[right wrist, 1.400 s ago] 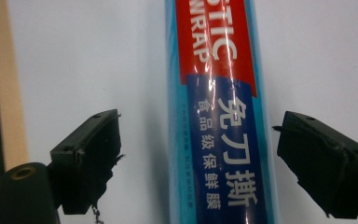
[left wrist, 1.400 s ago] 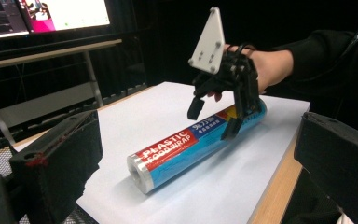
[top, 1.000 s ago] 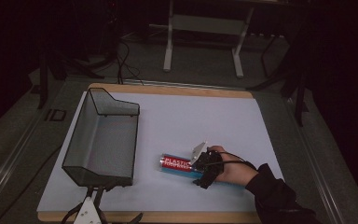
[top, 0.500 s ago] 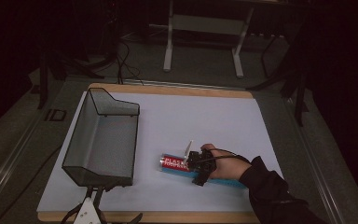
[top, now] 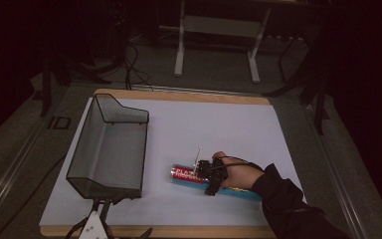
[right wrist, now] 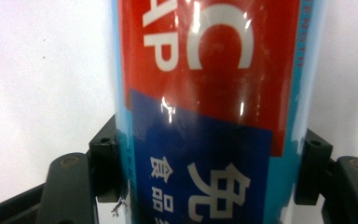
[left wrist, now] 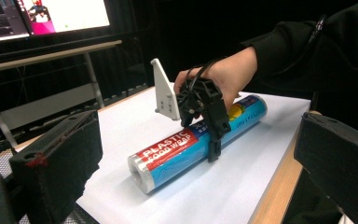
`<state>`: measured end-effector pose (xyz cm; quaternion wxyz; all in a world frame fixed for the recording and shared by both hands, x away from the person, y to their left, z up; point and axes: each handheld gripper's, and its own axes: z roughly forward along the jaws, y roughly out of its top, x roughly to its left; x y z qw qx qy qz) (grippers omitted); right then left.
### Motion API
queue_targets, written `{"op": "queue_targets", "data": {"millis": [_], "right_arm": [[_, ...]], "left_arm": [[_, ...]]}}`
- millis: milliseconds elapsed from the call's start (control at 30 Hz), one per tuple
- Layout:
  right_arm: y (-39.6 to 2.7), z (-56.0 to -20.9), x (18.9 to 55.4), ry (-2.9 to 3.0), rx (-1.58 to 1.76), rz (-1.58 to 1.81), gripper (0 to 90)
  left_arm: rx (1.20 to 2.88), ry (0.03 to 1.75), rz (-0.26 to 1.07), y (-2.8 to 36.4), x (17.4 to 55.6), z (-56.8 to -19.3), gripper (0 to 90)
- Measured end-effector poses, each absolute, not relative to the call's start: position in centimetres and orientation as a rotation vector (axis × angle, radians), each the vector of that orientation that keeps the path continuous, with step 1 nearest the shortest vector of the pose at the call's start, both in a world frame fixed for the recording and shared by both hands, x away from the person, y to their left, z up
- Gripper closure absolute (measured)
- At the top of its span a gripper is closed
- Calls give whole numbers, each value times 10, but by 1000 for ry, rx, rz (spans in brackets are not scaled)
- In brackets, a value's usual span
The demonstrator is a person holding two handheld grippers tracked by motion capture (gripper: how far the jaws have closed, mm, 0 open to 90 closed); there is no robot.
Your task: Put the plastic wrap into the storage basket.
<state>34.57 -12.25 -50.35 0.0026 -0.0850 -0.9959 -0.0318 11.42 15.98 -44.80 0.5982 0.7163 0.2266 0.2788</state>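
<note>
The roll of plastic food wrap point(top: 194, 175) lies flat on the white tabletop point(top: 238, 129), near its front edge, just right of the wire basket point(top: 110, 144). The right hand-held gripper point(top: 210, 175) has just closed its jaws, clamping the roll's middle. The left hand-held gripper point(left wrist: 186, 186) stands wide open, empty.

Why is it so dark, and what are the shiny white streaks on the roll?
High view: only the white mat is lit, the room behind is black. Right gripper view: the streaks are glare on the roll, which is so close its letters blur. Left gripper view: the near jaws look soft.
</note>
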Motion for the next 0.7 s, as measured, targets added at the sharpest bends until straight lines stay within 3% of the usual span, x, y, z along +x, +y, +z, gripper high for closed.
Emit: {"op": "queue_targets", "data": {"millis": [700], "right_arm": [[-142,-476,347,-3172,-390,-301,317]], "left_arm": [[1668,535,648,159,115,-449,15]]}}
